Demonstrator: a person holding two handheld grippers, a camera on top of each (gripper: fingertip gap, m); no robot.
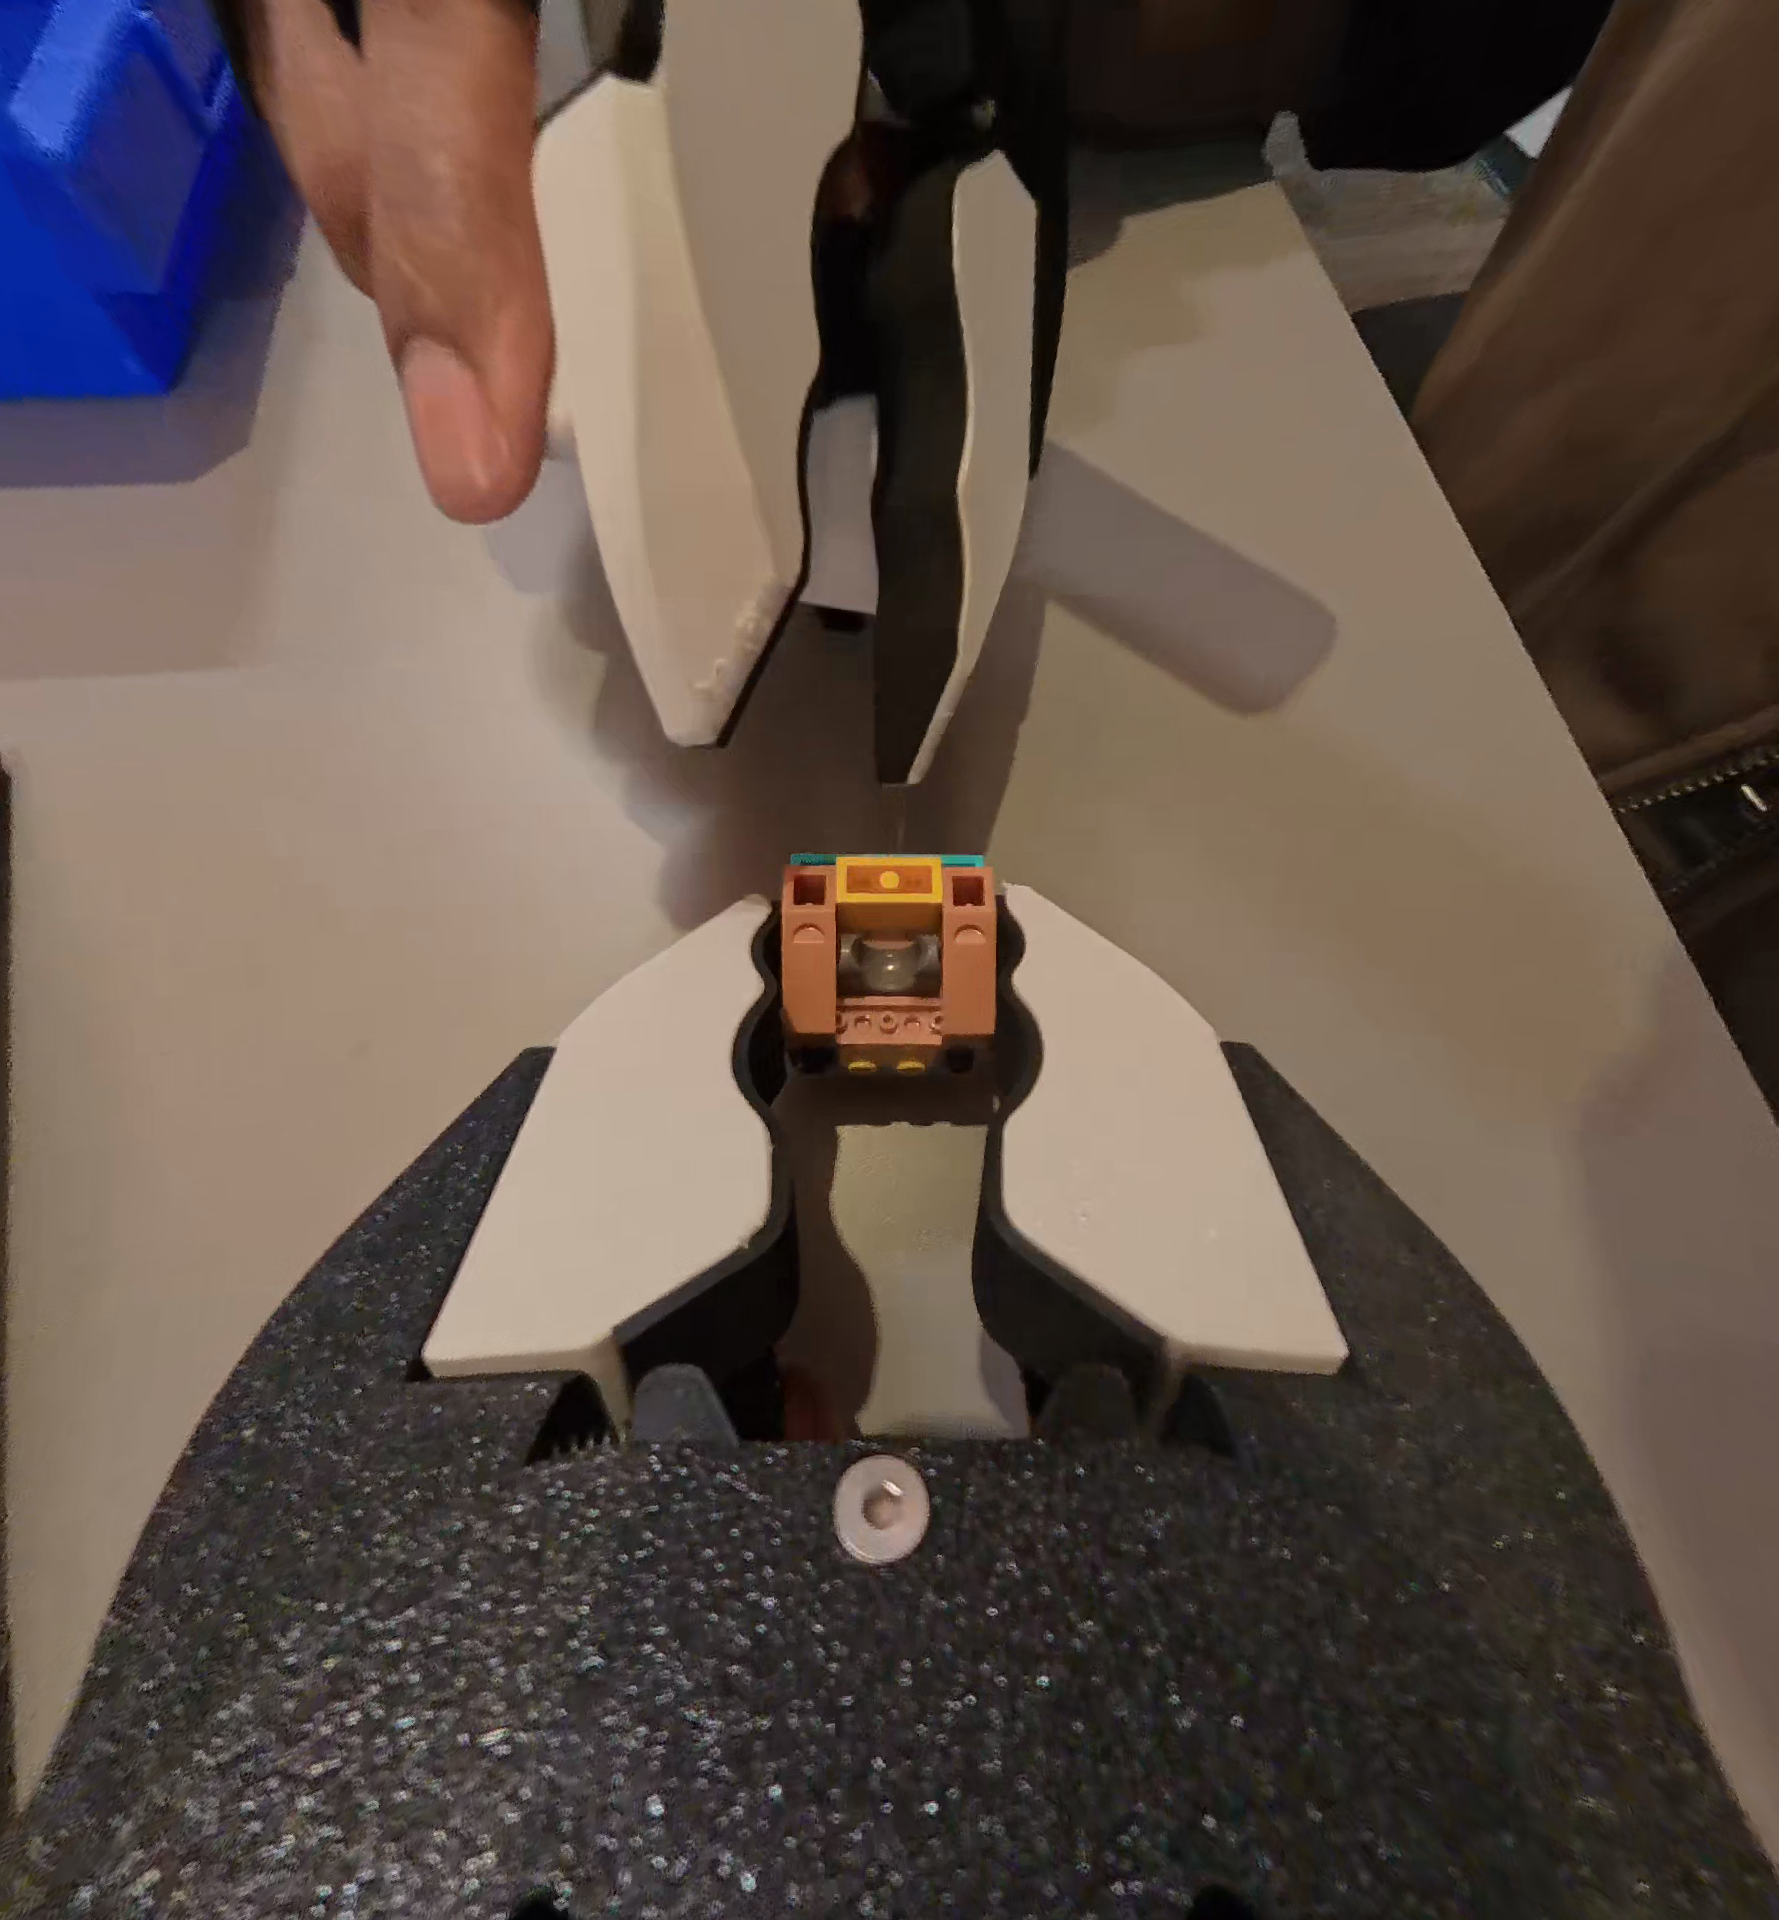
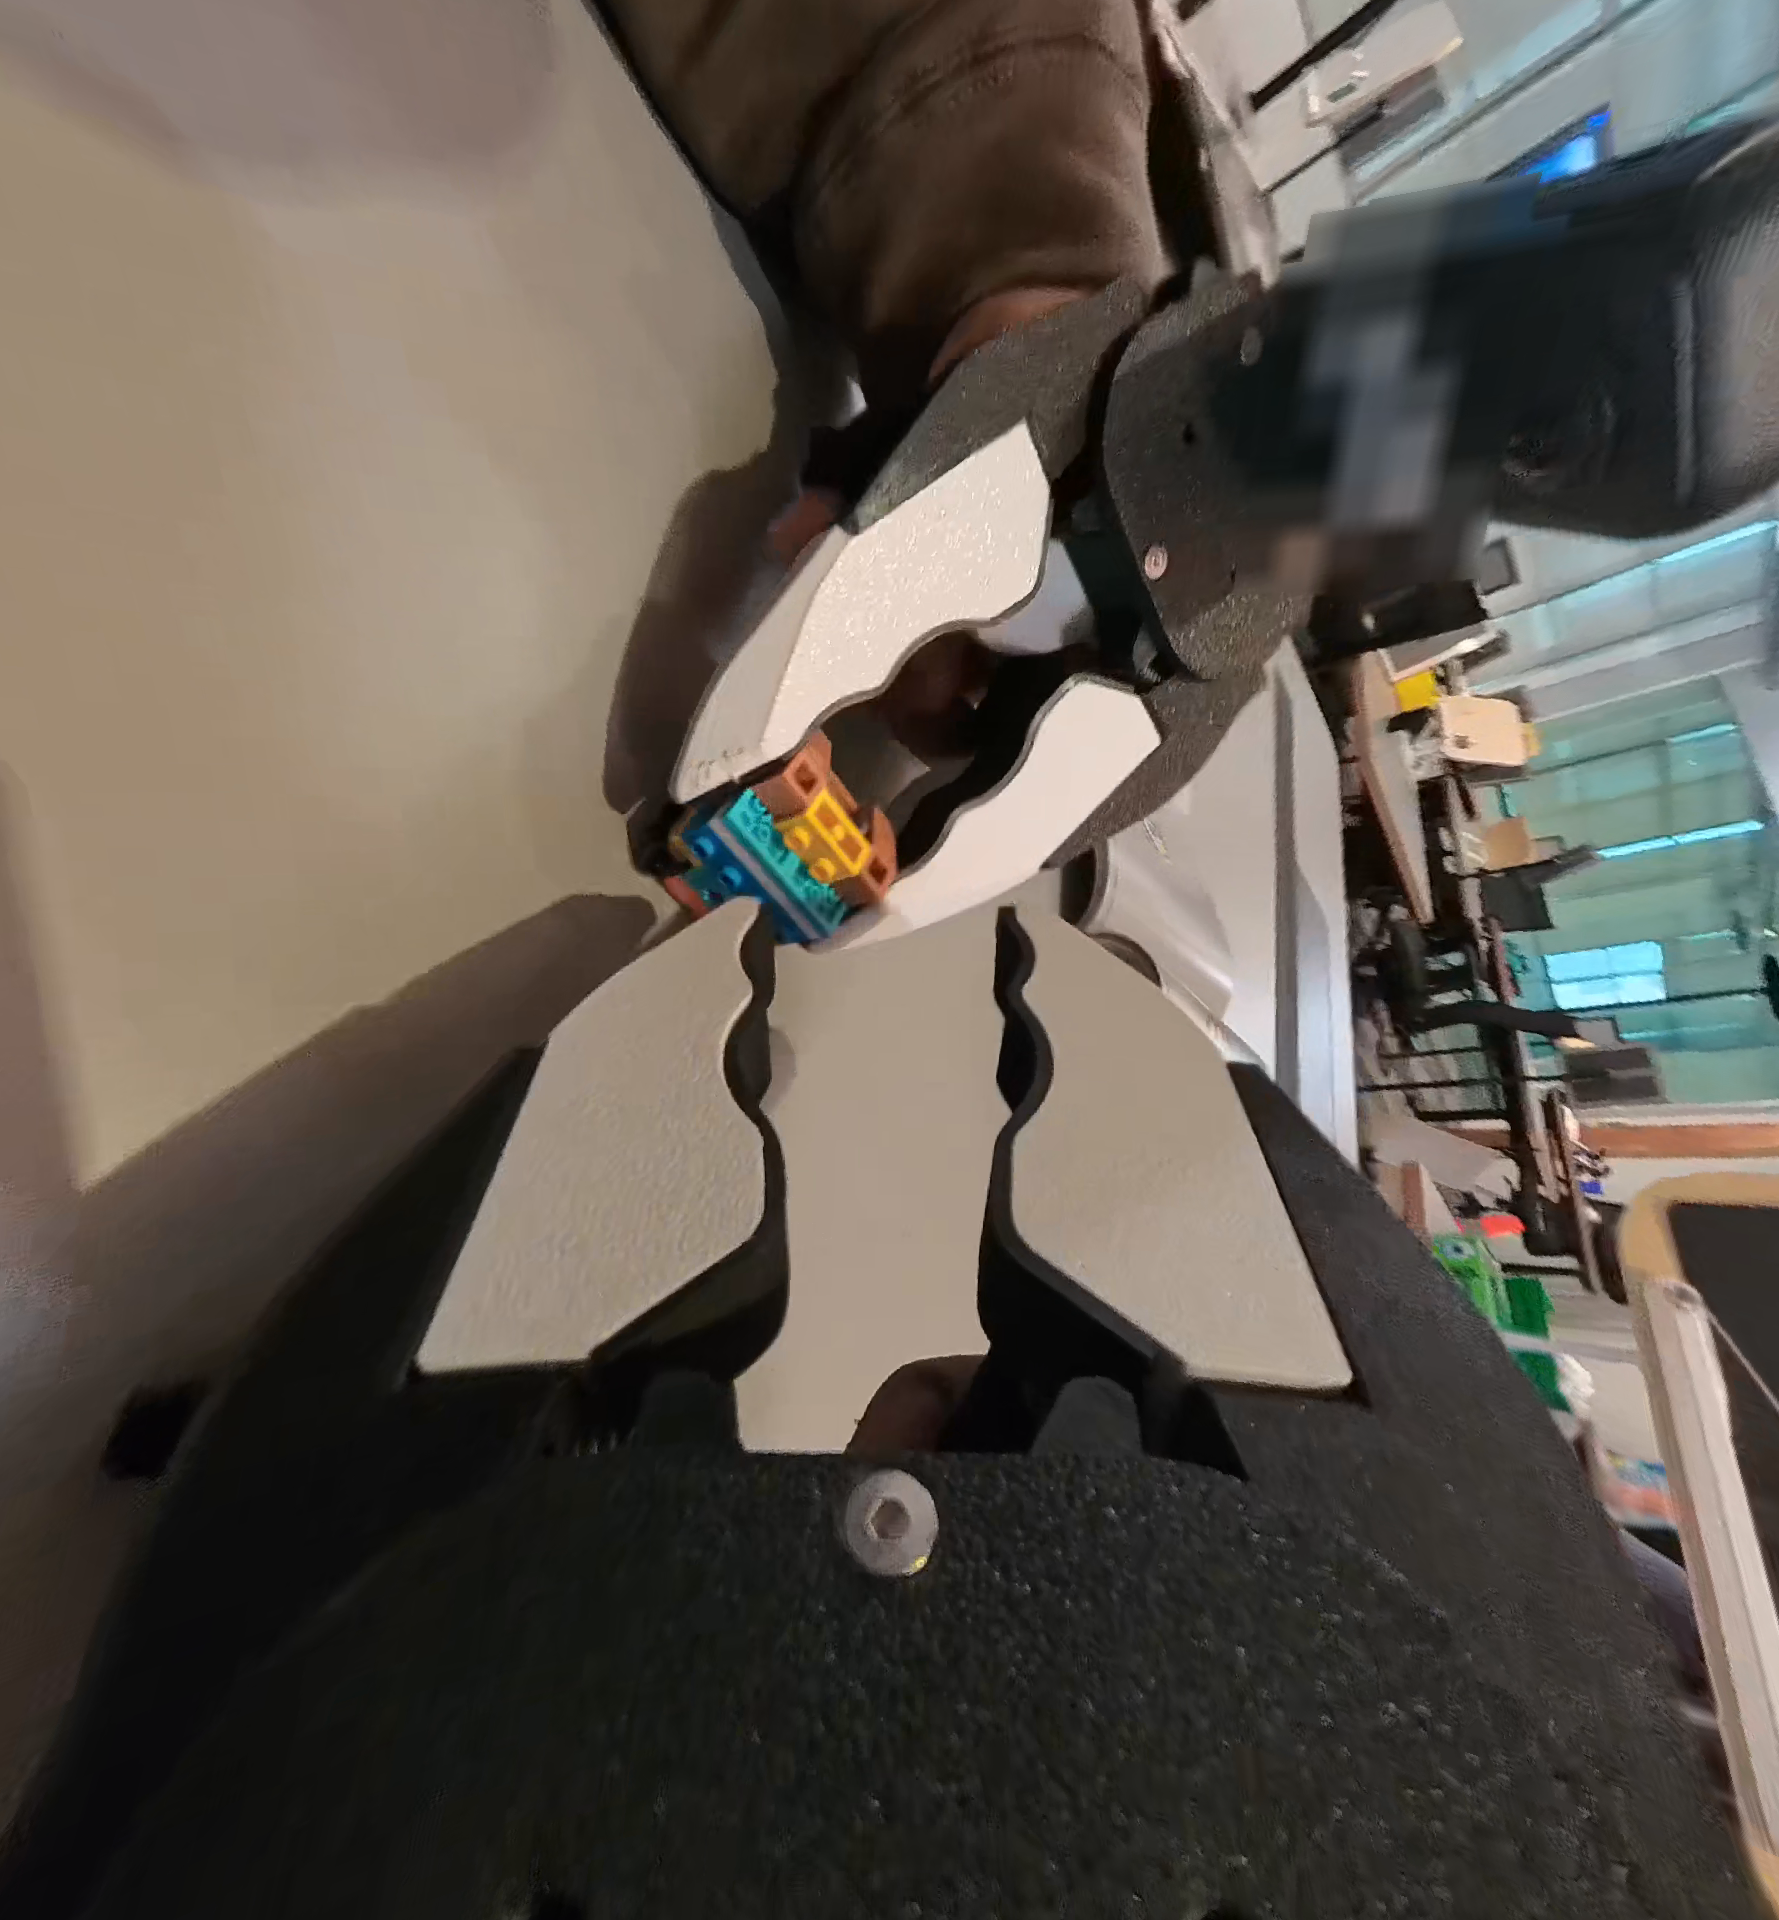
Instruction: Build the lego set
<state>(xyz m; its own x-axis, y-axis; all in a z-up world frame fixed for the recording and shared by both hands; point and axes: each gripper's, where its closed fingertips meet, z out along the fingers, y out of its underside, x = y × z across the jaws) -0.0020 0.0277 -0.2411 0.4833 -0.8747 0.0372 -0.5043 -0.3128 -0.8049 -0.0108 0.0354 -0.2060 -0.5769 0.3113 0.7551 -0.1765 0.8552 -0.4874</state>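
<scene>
The left gripper (image 1: 890, 966) is pinched on a small lego assembly (image 1: 890, 961), its two pale fingers pressed against the brown side blocks; the assembly sits right at the fingertips, held above the pale table (image 1: 241, 935), with an orange-yellow piece on its far top edge, a grey rounded part in its middle and a teal strip just showing behind. In the right wrist view the same assembly (image 2: 781, 852) shows blue, teal, yellow and brown bricks, clamped between the left gripper's fingers (image 2: 916, 623). The right gripper (image 2: 880, 935) has its fingers spread with a clear gap between them, nothing inside; its left fingertip lies just beside the blue end of the assembly, whether touching or not I cannot tell. From the left wrist view the right gripper (image 1: 802, 748) hangs tip-down just beyond the assembly, a person's hand (image 1: 417, 260) at its left side; a blue bin (image 1: 64, 208) stands at the far left of the table; a brown sleeve (image 1: 1643, 364) lies at the right.
</scene>
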